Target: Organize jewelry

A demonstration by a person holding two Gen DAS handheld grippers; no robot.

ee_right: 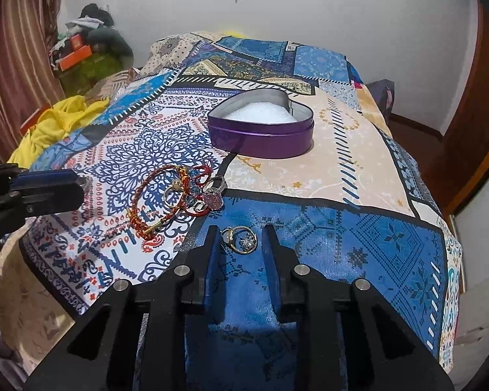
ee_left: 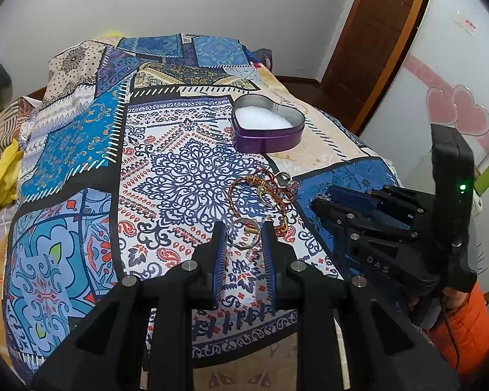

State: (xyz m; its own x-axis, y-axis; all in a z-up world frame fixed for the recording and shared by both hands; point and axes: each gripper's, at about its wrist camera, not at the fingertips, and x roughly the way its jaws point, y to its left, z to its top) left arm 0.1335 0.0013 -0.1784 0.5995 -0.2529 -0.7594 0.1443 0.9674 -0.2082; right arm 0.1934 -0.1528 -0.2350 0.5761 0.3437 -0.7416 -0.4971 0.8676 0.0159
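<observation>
1. Left gripper: jaws apart, a silver ring lying between the fingertips on the cloth. Whether the pads touch it, cannot tell.
2. Right gripper: jaws apart, a gold ring with a sparkly face lying between the fingertips on the blue patch of cloth; not pinched.
3. Red braided bracelet lies at 10 o'clock from the right gripper, its gold clasp toward the near edge. In the left wrist view it sits at 12 to 1 o'clock, just beyond the silver ring.
4. Tangle of small pieces touches the bracelet's far side: a red cord loop, a pink-stone ring, a plain band. Individual pieces hard to separate.
5. Heart tin, purple, lid off, white padding inside, stands at 12 o'clock beyond the jewelry, well apart from it.
6. Yellow fabric bunched at 10 o'clock, off the cloth's far left side.
</observation>
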